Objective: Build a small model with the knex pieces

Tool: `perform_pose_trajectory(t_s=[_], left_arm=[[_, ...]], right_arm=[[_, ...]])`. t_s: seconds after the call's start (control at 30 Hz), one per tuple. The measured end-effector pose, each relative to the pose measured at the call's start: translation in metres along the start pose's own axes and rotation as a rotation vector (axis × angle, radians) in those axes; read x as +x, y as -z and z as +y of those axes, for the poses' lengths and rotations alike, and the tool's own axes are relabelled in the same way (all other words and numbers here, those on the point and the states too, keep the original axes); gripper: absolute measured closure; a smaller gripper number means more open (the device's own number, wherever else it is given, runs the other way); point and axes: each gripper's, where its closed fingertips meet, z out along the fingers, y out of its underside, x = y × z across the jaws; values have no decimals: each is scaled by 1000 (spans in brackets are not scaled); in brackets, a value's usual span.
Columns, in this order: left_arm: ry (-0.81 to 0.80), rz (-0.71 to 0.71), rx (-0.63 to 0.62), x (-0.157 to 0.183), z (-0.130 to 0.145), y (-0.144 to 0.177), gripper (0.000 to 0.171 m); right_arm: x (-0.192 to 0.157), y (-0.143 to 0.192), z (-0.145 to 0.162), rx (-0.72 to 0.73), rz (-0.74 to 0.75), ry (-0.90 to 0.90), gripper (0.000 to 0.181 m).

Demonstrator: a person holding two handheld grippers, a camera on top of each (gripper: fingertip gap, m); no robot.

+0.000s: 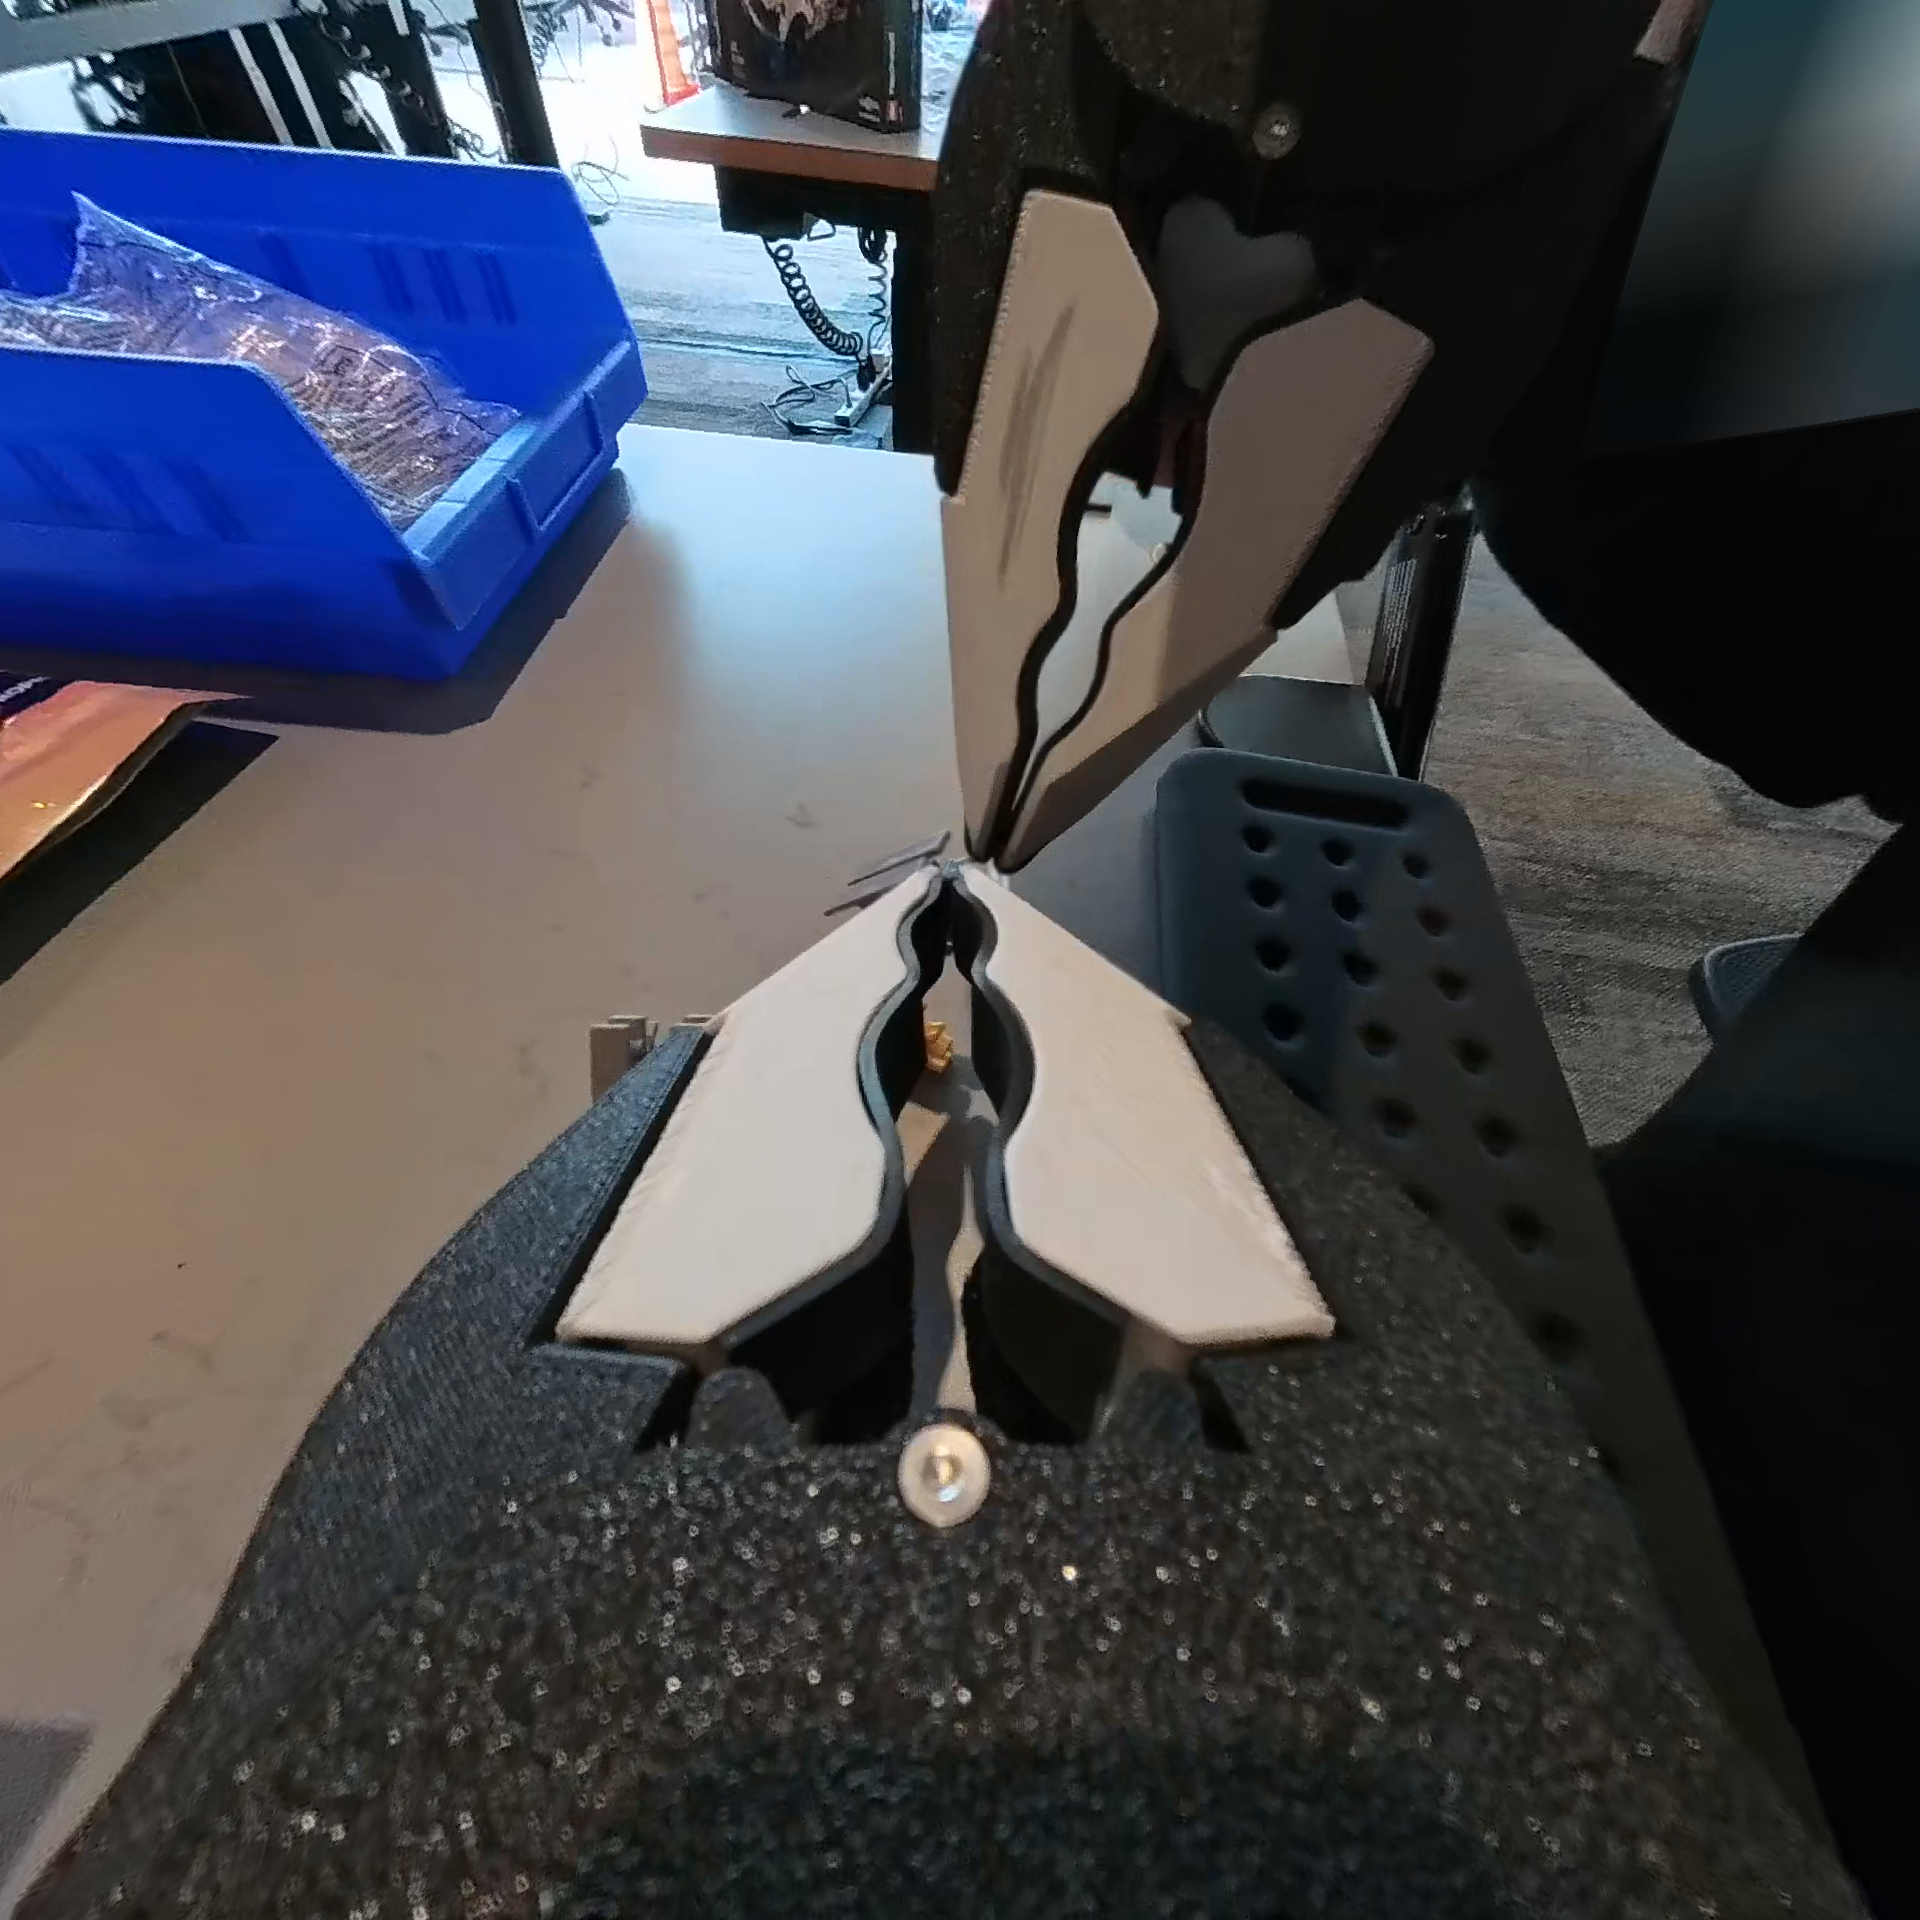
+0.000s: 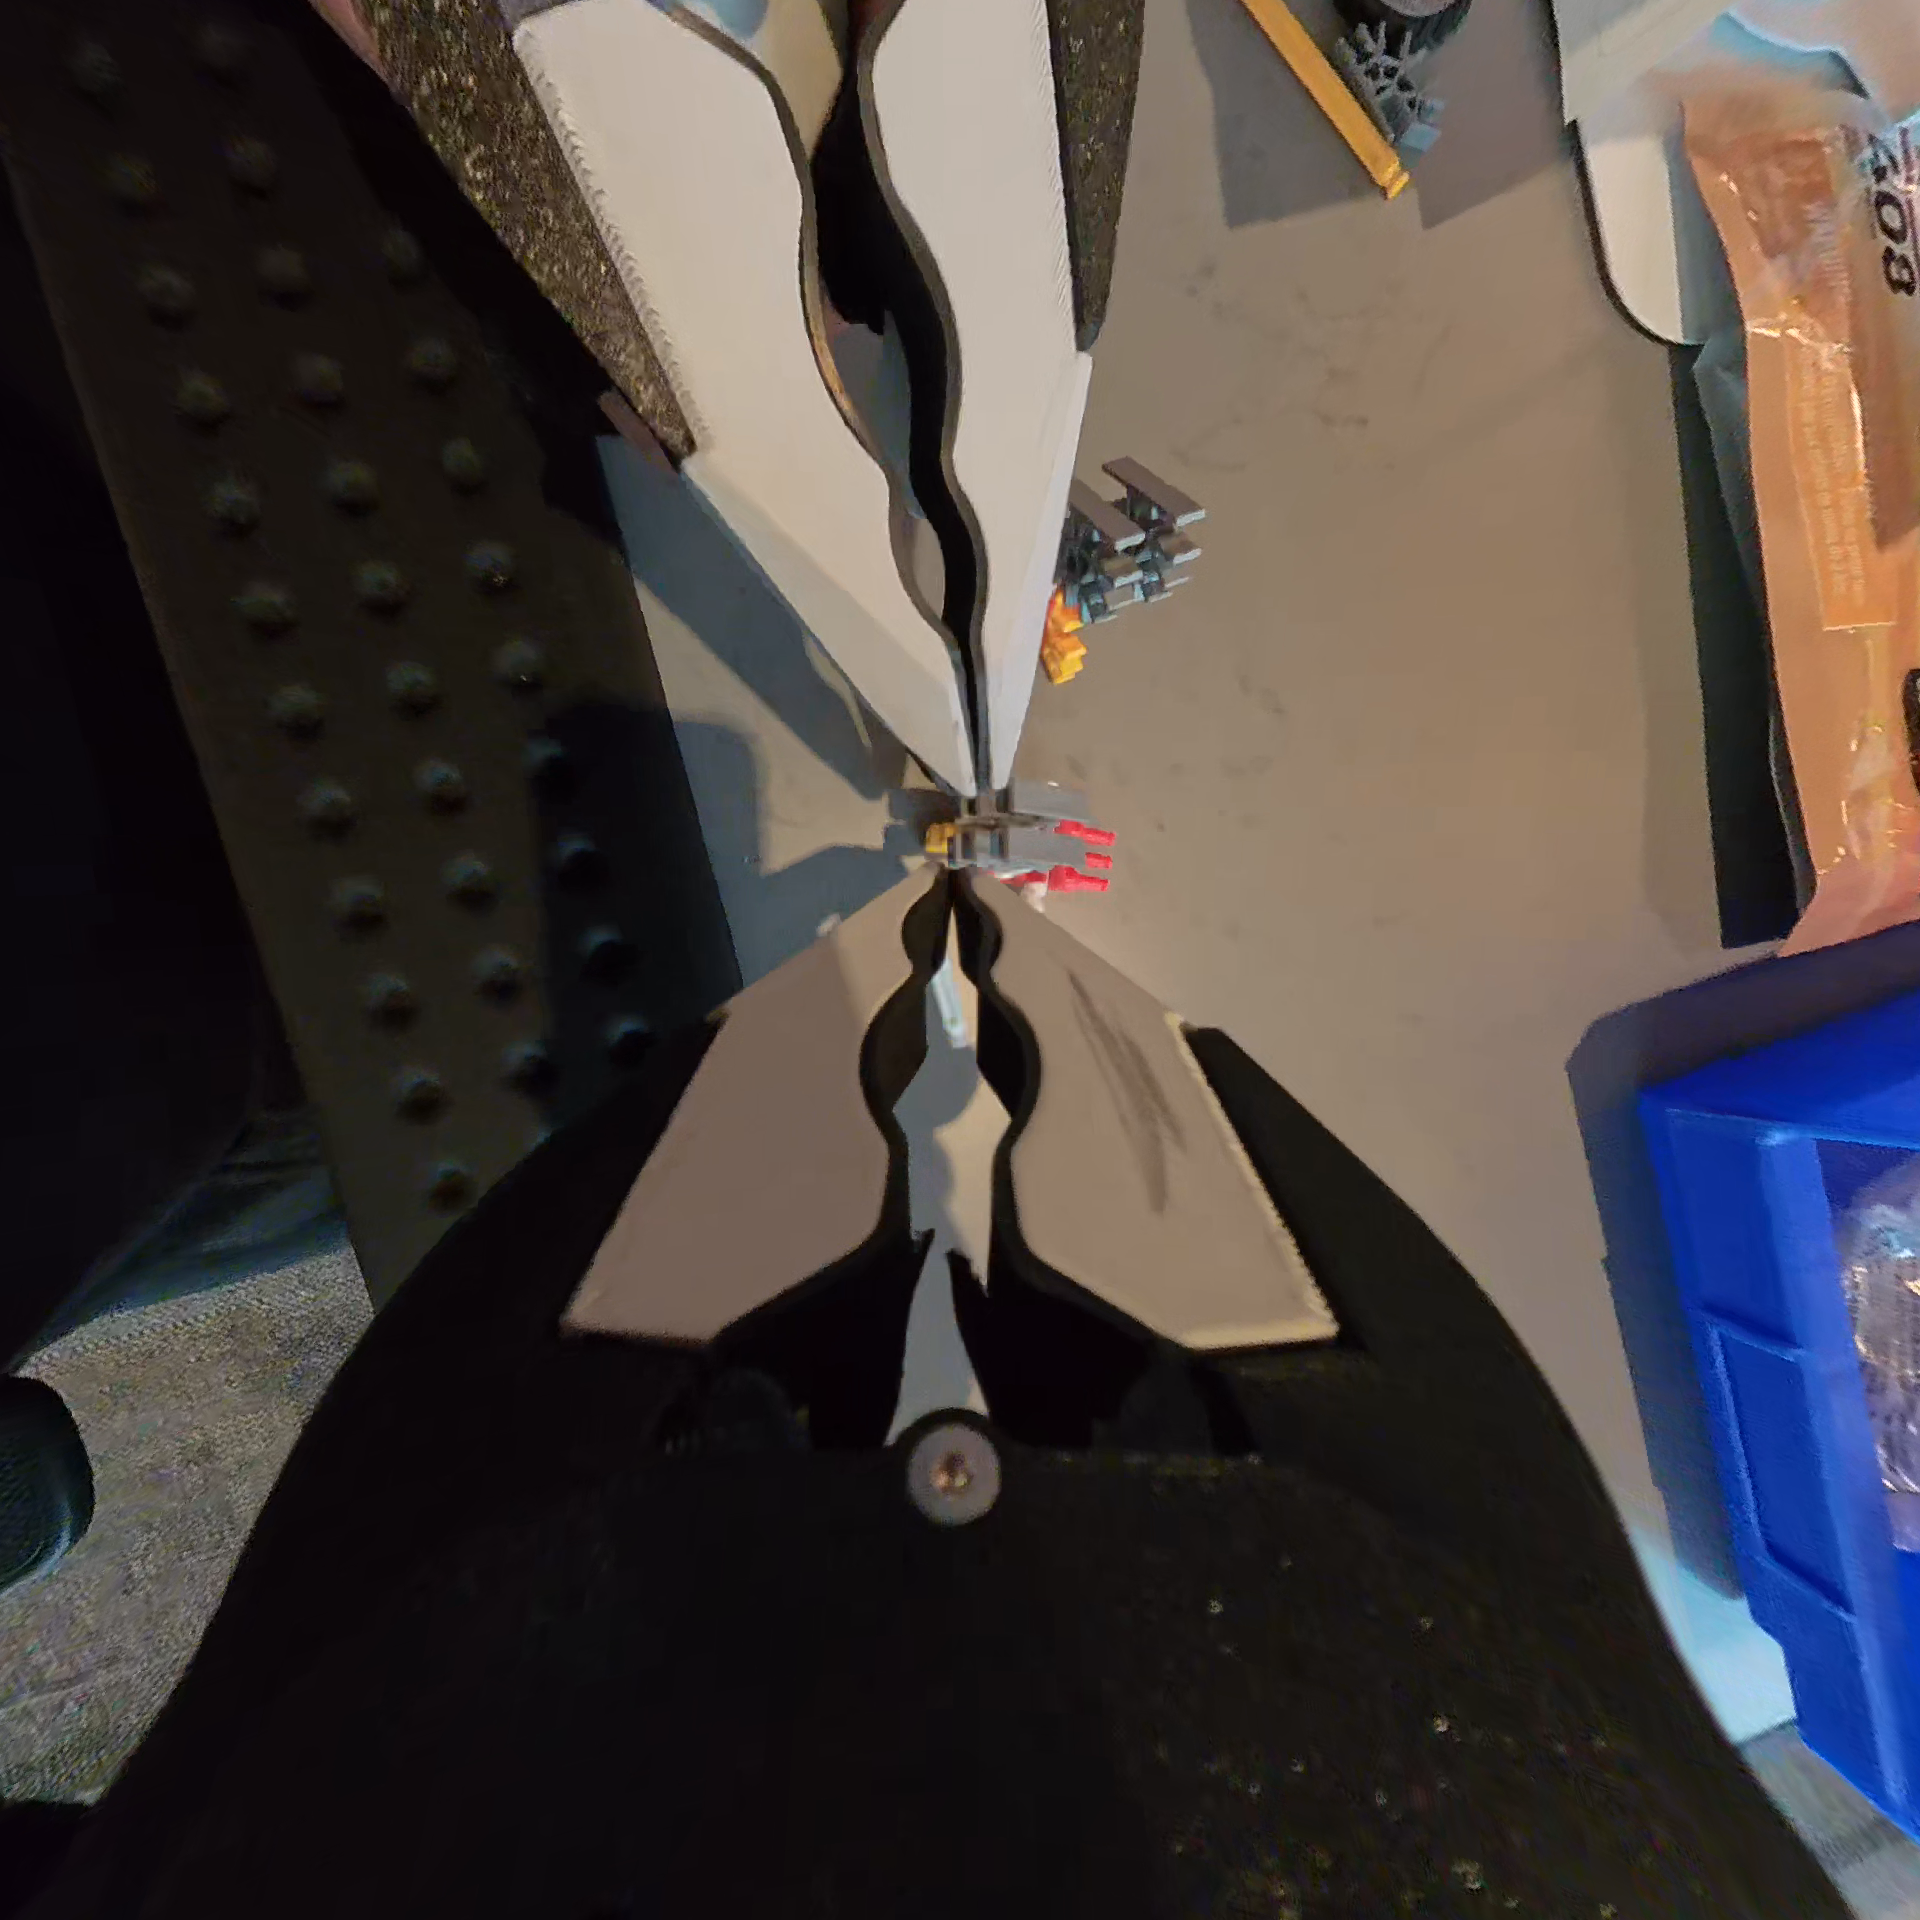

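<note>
A small brick assembly [image 2: 1013,844], grey with red pegs on one end and a yellow bit on the other, hangs above the grey table [image 2: 1351,831]. My right gripper [image 2: 951,881] is shut with its tips pinching the assembly's near edge. My left gripper [image 2: 985,802] comes from the opposite side, shut, with its tips on the far edge. In the left wrist view my left gripper [image 1: 951,875] meets the right gripper [image 1: 992,857] tip to tip. There only thin dark slivers of the assembly [image 1: 888,871] show.
A loose cluster of grey bricks [image 2: 1138,545] with an orange piece [image 2: 1062,634] lies on the table under the left gripper. A blue bin [image 1: 312,416] holding a plastic bag stands to the left. A perforated dark chair back [image 1: 1371,987] stands at the table edge. Clear bags [image 2: 1818,468] lie beyond. Left and right tips are no more than a few centimetres apart.
</note>
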Motion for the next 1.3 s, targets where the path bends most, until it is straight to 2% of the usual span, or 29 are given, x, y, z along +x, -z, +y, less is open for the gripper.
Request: perform_pose_trajectory(t_s=[0.2, 0.37, 0.53, 0.67, 0.8, 0.87, 0.97, 1.13, 1.3], left_arm=[[-35, -8, -22, 1, 3, 1, 171], [-79, -31, -40, 1, 4, 1, 165], [-119, -77, -54, -3, 4, 1, 159], [-115, -86, -53, -3, 5, 2, 154], [-127, -109, -62, -5, 6, 3, 151], [-133, -111, -62, -4, 6, 2, 149], [-128, -114, -61, -4, 6, 3, 148], [-113, -135, -61, -6, 7, 4, 146], [-84, -187, -64, -10, 9, 6, 142]], right_arm=[[-3, 6, 10, 40, -11, -36, 181], [11, 9, 48, -35, 84, -105, 160], [33, 13, 75, -66, 189, -228, 152], [20, 14, 87, -83, 145, -241, 153], [-15, 1, 98, -141, 6, -207, 153], [-23, -7, 97, -129, -24, -225, 163], [-25, -13, 98, -119, -34, -248, 172], [-23, -13, 97, -129, -19, -222, 176], [-18, -16, 88, -69, -2, -223, 176]])
